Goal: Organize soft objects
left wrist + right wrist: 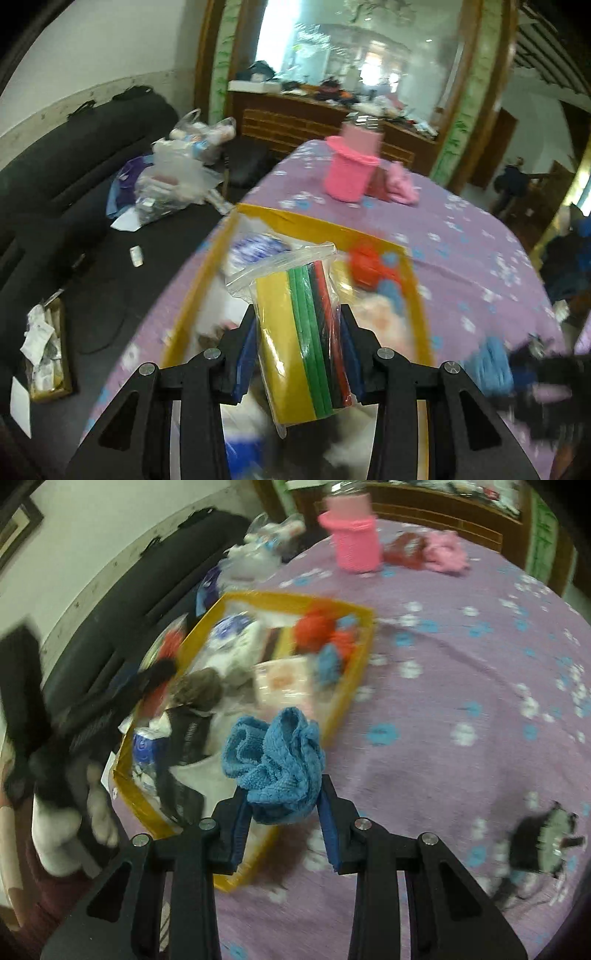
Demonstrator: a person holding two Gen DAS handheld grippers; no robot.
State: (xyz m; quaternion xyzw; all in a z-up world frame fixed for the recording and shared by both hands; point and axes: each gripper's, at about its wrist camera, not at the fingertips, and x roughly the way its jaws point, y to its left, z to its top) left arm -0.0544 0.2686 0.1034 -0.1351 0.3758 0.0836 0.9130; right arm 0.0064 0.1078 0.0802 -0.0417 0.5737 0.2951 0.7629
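Note:
My left gripper (300,332) is shut on a clear zip bag of coloured felt sheets (301,332), yellow, green, black and red, held above the yellow box (295,218). My right gripper (284,805) is shut on a crumpled blue towel (277,760), held over the near corner of the same yellow box (354,686). The box holds several soft items: red and blue yarn (325,635), grey cloth, white packs. The blue towel also shows in the left wrist view (491,365), blurred.
The table has a purple flowered cloth (461,686). A pink knitted cup cover (354,542), a red item and a pink cloth (443,552) stand at its far side. A black and grey object (546,845) lies at right. A dark sofa (55,192) with plastic bags is at left.

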